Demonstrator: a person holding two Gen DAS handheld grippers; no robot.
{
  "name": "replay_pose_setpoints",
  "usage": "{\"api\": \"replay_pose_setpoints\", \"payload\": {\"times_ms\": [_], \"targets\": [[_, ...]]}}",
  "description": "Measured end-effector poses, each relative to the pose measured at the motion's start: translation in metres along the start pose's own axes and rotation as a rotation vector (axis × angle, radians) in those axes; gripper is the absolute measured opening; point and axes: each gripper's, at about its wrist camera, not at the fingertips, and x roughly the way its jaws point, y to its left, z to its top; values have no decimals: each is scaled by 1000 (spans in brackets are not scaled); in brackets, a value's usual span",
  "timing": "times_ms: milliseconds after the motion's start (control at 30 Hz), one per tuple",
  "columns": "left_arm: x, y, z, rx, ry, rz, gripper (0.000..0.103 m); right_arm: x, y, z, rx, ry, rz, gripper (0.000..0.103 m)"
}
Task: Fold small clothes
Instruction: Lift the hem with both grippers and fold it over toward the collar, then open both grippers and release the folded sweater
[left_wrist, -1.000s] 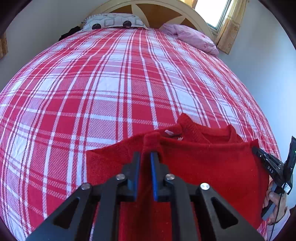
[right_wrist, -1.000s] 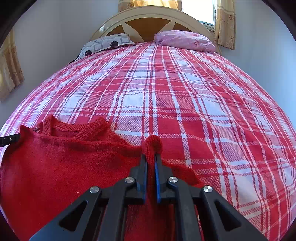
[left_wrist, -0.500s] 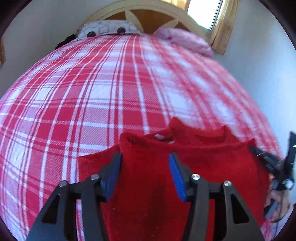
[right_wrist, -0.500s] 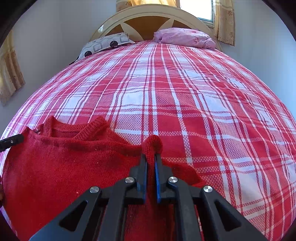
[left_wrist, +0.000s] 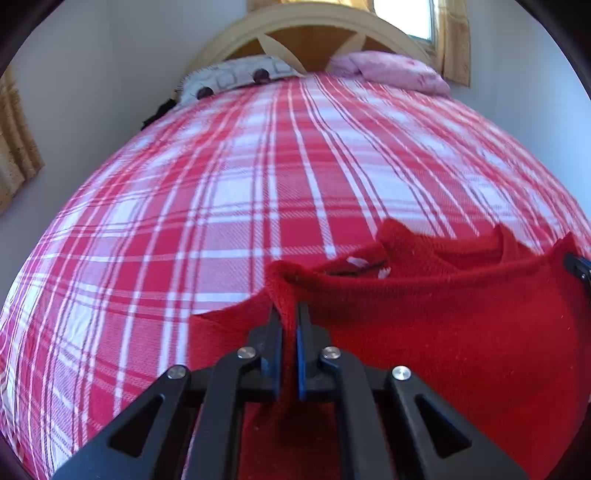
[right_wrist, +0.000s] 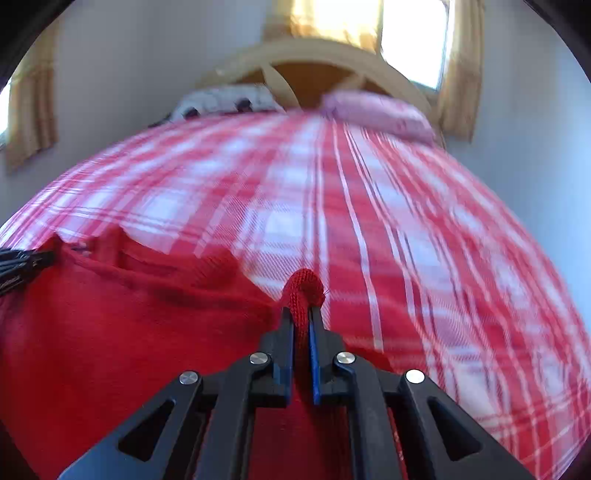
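A small red knitted sweater (left_wrist: 443, 325) hangs stretched between my two grippers above the red-and-white plaid bed (left_wrist: 258, 192). My left gripper (left_wrist: 286, 314) is shut on a pinch of its left edge. My right gripper (right_wrist: 302, 314) is shut on a pinch of its right edge, and the sweater (right_wrist: 129, 332) spreads to the left in that view. The neckline with a white label (left_wrist: 358, 263) faces away from me. The right gripper's tip (left_wrist: 578, 267) shows at the far right of the left wrist view; the left gripper's tip (right_wrist: 22, 260) shows at the far left of the right wrist view.
At the head of the bed lie a patterned grey-white pillow (left_wrist: 236, 79) and a pink pillow (left_wrist: 391, 72) against a wooden headboard (left_wrist: 314, 33). Walls stand on both sides, with a curtained window (left_wrist: 417, 18) at the back right.
My left gripper opened half a second ago and has shut again on the sweater's left edge. Both grippers have lifted and tilted up; the right wrist view is blurred by motion.
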Motion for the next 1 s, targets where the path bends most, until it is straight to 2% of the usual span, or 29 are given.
{"api": "replay_pose_setpoints", "payload": {"times_ms": [100, 167, 200, 300, 367, 533, 600, 667, 700, 733, 767, 800, 833, 900, 1000], "targets": [[-13, 11, 4, -37, -57, 37, 7, -12, 1, 15, 8, -50, 29, 7], [-14, 14, 7, -40, -72, 73, 7, -3, -2, 20, 32, -28, 17, 7], [-10, 13, 7, -38, -65, 85, 7, 7, -3, 20, 46, 6, 15, 7], [5, 13, 2, -41, -21, 123, 8, 54, -5, 4, 62, 207, -13, 7], [14, 15, -1, -59, 13, 137, 10, 51, -6, 8, 68, 177, -16, 8], [17, 19, -1, -81, 36, 134, 14, 56, -3, 6, 46, 190, -42, 11], [13, 18, -1, -72, 38, 129, 15, 46, -7, 7, 74, 161, -23, 11], [0, 21, -4, -78, 36, 104, 18, 15, -18, 11, 137, 47, -15, 12], [-6, 23, -6, -84, 34, 90, 21, -6, -22, 12, 168, -30, -22, 18], [-16, 28, -8, -91, 24, 84, 40, -25, -25, 11, 192, -92, -37, 33], [-25, 34, -11, -99, 11, 86, 65, -44, -28, 10, 213, -141, -56, 44], [-34, 40, -14, -113, -10, 91, 73, -61, -28, 8, 230, -179, -67, 61], [-47, 49, -18, -137, -45, 98, 77, -76, -27, 4, 241, -213, -69, 63], [-61, 60, -25, -157, -63, 110, 77, -102, -17, -6, 225, -261, -46, 63], [-73, 67, -38, -151, -44, 119, 77, -119, 7, -25, 146, -233, 0, 63]]}}
